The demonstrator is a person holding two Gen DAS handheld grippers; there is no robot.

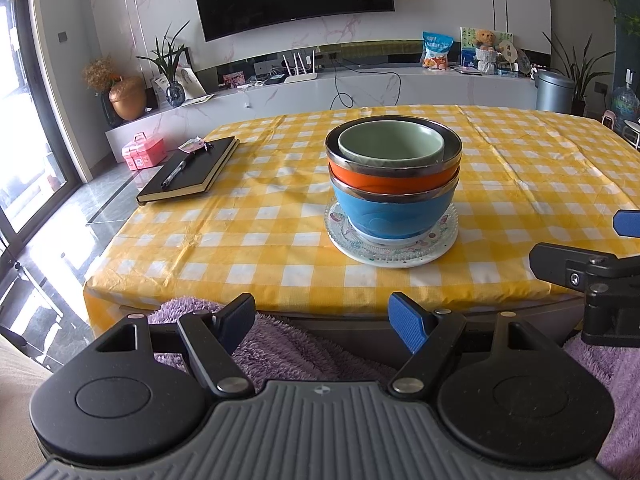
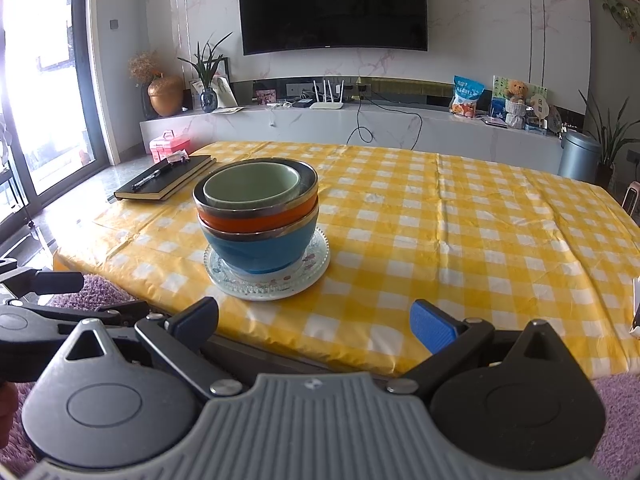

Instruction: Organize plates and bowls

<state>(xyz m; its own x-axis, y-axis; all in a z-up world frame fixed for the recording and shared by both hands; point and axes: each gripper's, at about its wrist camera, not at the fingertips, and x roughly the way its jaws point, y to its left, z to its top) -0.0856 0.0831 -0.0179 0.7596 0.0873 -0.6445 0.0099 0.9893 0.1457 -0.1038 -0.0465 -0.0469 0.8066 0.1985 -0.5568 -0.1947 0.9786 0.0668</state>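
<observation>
Glossy green bowl, metal-rimmed orange bowl, patterned glass plate, creased checked tablecloth

Black notebook on checked tablecloth, pen atop.

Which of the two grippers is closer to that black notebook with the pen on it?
Left. The left gripper sits off the table's near edge on the notebook's side of the bowl stack. The right gripper is farther along that edge, with the stack between it and the notebook.

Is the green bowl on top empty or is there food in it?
Empty. The green bowl sits upright inside the orange bowl, and both views show only its bare inside.
</observation>
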